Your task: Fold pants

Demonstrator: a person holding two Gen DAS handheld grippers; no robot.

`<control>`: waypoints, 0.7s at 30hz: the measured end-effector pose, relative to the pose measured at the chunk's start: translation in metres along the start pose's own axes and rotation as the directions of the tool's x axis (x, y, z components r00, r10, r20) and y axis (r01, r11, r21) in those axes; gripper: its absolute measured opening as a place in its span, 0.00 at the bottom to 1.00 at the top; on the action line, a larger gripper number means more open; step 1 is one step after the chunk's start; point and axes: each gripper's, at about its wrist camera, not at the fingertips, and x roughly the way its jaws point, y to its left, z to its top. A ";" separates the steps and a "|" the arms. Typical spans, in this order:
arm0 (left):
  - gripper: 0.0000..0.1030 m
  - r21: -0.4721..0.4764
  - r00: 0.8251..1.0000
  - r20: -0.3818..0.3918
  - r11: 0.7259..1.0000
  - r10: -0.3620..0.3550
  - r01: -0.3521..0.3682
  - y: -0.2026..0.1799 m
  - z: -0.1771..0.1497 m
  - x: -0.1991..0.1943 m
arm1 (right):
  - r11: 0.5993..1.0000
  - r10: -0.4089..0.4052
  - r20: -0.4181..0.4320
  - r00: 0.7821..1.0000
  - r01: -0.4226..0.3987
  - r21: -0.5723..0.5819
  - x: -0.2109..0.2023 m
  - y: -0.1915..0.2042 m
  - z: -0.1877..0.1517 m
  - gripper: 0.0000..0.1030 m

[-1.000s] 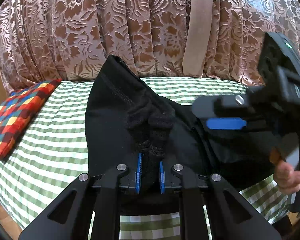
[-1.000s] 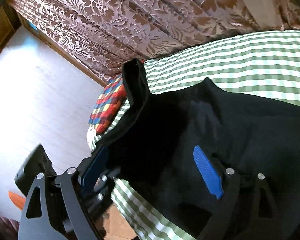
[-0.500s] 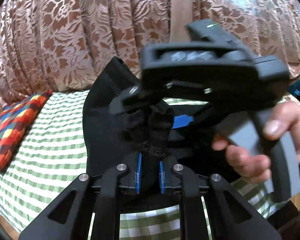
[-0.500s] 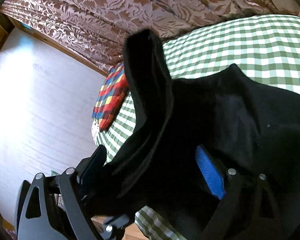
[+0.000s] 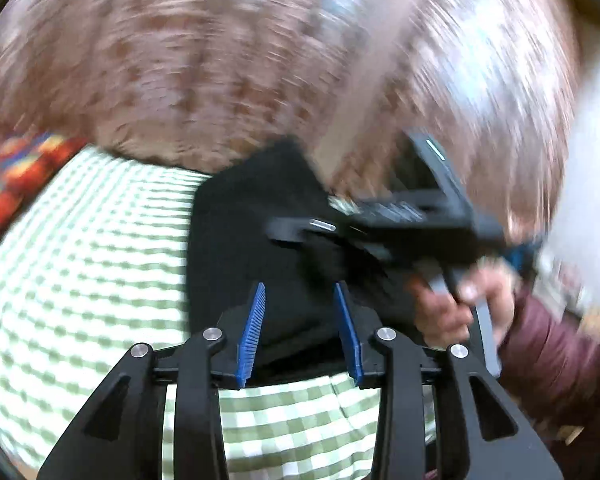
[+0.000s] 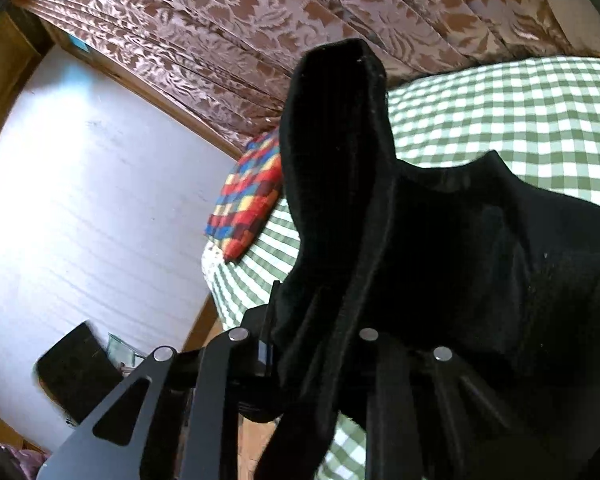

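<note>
1. The right gripper (image 6: 312, 344) is closing on a bunched fold of the black pants (image 6: 440, 248); in the right wrist view the cloth fills the space between its fingers and rises above them in a tall flap, so it looks gripped.
2. The left gripper (image 5: 300, 332) is opening: its blue pads (image 5: 252, 336) stand apart, with black cloth lying between them but not visibly pinched. The view is smeared by motion.
3. A second ago the left pads were clamped on a knot of fabric and the right jaws stood wide. Now the roles are swapped, which reads as a handover of the held edge from left to right.
4. The right gripper, seen in the left wrist view (image 5: 300, 230) with the hand (image 5: 456, 300) on its handle, sits over the pants, farther off than half a second ago.
5. The pants lie on the green checked bedsheet (image 6: 520, 120), near the patchwork cushion (image 6: 248, 208); the fold looks unfinished.
</note>
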 end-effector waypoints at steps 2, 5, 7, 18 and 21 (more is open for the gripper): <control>0.34 -0.083 0.998 0.030 0.995 0.054 -0.051 0.022 0.005 -0.011 | 1.000 0.008 0.007 1.000 -0.007 -0.012 -0.009 0.009 -0.001 0.18; 0.34 -0.190 0.996 0.050 0.980 0.076 -0.065 0.047 0.010 -0.018 | 0.999 0.023 0.030 0.999 -0.022 -0.024 -0.026 0.019 -0.002 0.18; 0.34 -0.207 0.996 0.054 0.976 0.078 -0.065 0.049 0.012 -0.014 | 0.999 0.031 0.052 0.998 -0.029 -0.030 -0.043 0.025 -0.001 0.18; 0.40 -0.155 0.986 -0.070 0.978 -0.148 0.136 -0.009 0.021 0.083 | 0.991 -0.089 0.153 0.984 0.102 -0.082 -0.170 -0.003 -0.022 0.18; 0.40 -0.132 0.966 -0.163 0.974 -0.202 0.182 -0.029 0.010 0.114 | 0.982 -0.178 0.154 0.972 0.185 -0.037 -0.197 -0.042 -0.041 0.18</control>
